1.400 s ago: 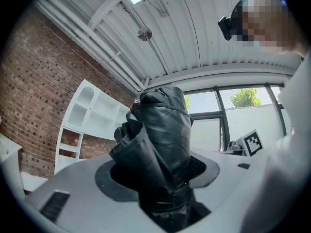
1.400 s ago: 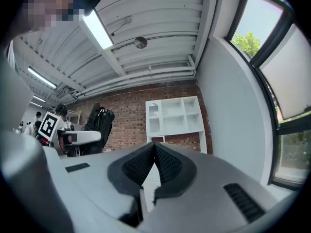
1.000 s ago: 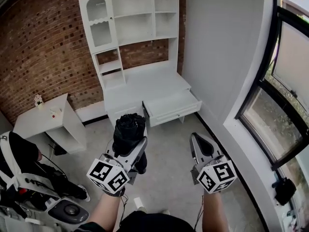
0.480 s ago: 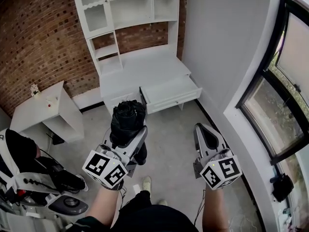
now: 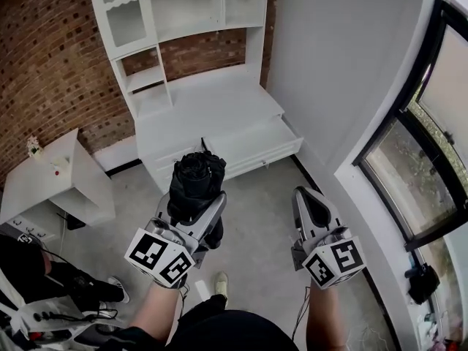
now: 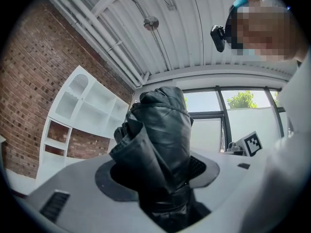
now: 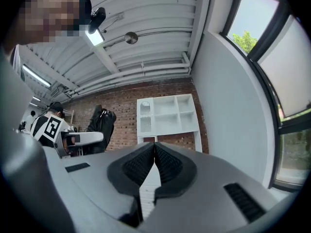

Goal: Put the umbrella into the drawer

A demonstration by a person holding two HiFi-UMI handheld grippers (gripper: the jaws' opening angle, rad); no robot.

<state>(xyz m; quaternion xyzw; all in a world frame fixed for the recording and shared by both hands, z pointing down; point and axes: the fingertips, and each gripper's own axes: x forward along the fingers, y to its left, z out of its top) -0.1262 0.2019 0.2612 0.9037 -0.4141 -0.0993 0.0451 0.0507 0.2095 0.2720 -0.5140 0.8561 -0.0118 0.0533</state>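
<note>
A folded black umbrella (image 5: 194,184) stands upright between the jaws of my left gripper (image 5: 193,216), which is shut on its lower part. In the left gripper view the umbrella (image 6: 160,140) fills the middle, and the left gripper (image 6: 165,181) clamps its base. My right gripper (image 5: 308,198) is beside it on the right, shut with nothing in it; its pads (image 7: 146,163) meet at the tip. The right gripper view also shows the umbrella (image 7: 99,124) off to the left. Ahead, the white desk's drawer (image 5: 265,156) stands pulled open, apart from both grippers.
The white desk with its shelf hutch (image 5: 183,20) stands against a brick wall (image 5: 44,72). A small white table (image 5: 51,185) is at the left. A person in black with gear (image 5: 51,291) sits at the lower left. A white wall (image 5: 344,64) and windows (image 5: 431,137) bound the right.
Both grippers have moved forward toward the desk, and the open drawer now lies closer ahead. The umbrella stays held in the left gripper. The right gripper stays shut.
</note>
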